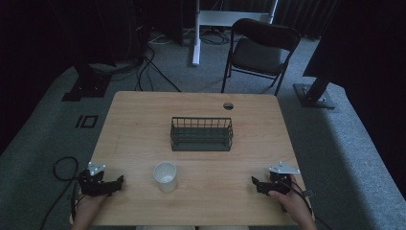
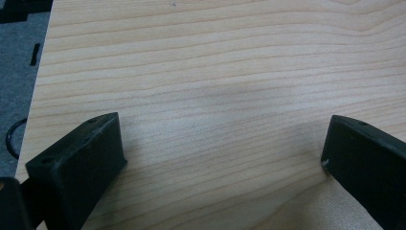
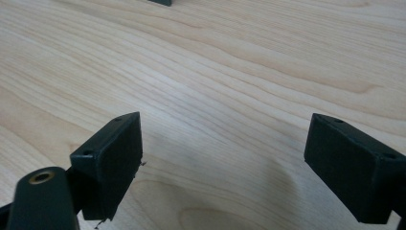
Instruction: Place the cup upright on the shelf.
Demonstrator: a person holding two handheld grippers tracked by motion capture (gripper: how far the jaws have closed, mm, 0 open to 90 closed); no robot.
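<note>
- I am holding my left gripper (image 1: 119, 180) low over the near left corner of the wooden table (image 1: 143, 115), its tip pointing inward toward the white cup (image 1: 165, 176).
- In the left gripper view its jaws are standing wide apart with bare wood grain lying between them; nothing is sitting in the gap.
- I am holding my right gripper (image 1: 254, 182) over the near right part of the table, its tip also pointing inward, toward the cup.
- In the right gripper view its jaws are likewise spread wide, clamping nothing, with plain tabletop showing between them.
- The cup is standing upright and open at the top near the front edge of the table, between my two grippers but closer to the left one, and touching neither.
- Behind the cup, around the middle of the table, a dark wire basket (image 1: 201, 134) is sitting well apart from both grippers.
- Its near edge is peeking in as a small dark shape at the top of the right gripper view.
- My right hand (image 1: 292, 203) is wrapping the right gripper's body at the table's near edge.
</note>
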